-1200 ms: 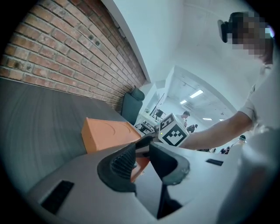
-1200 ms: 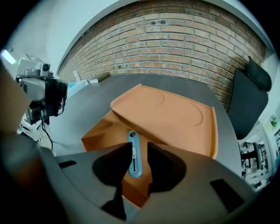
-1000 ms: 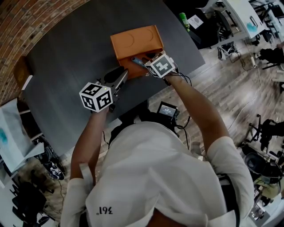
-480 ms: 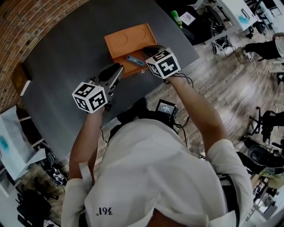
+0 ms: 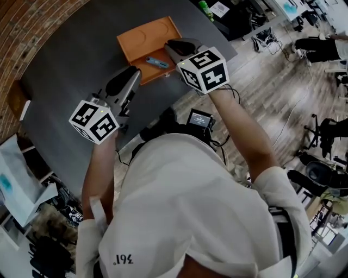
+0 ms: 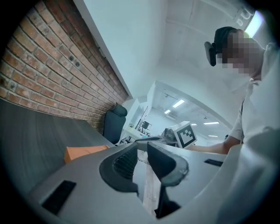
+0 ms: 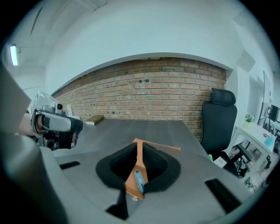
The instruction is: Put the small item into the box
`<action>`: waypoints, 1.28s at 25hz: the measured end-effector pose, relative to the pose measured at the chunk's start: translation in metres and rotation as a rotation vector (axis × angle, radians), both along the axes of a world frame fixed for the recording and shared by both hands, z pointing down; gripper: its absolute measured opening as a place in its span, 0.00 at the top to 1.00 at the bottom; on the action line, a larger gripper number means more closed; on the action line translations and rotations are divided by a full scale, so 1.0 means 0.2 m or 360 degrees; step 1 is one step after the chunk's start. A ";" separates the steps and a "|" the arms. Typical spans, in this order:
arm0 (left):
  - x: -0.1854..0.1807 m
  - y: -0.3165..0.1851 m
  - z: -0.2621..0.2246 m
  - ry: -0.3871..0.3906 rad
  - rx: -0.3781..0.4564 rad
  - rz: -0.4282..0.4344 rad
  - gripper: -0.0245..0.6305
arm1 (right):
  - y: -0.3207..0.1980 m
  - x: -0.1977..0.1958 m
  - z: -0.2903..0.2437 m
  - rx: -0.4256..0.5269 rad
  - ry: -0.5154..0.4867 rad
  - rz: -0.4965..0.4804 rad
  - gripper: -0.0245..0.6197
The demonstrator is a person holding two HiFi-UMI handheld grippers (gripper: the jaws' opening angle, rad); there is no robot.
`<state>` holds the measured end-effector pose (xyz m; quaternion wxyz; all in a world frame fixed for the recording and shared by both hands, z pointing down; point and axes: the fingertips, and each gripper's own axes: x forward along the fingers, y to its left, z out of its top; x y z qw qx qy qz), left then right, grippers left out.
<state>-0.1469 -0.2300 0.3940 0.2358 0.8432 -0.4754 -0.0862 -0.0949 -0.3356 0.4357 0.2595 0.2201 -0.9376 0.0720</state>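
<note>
One small blue item (image 5: 156,63) inside orange box (image 5: 144,37); right claw (image 7: 139,151) closing, empty; left claw (image 6: 141,148) narrowly spread.

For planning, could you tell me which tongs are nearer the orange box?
Right. The right tongs hang by the box's right edge, jaws closing on nothing; the left tongs sit short of it, nearer the person.

One orange rectangular plastic box (image 5: 142,39) lies just ahead of two grey tongs, left gripper (image 5: 132,75) and right gripper (image 5: 173,48), the right's jaws closing on nothing. One small blue item (image 5: 156,63) inside it; one green bottle (image 5: 205,6) beyond the right.
</note>
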 end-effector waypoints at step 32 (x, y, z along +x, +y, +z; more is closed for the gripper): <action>0.00 0.34 -0.34 0.0116 0.0190 -0.0055 0.85 | 0.40 0.28 -0.46 0.0063 -0.0371 0.0135 0.92</action>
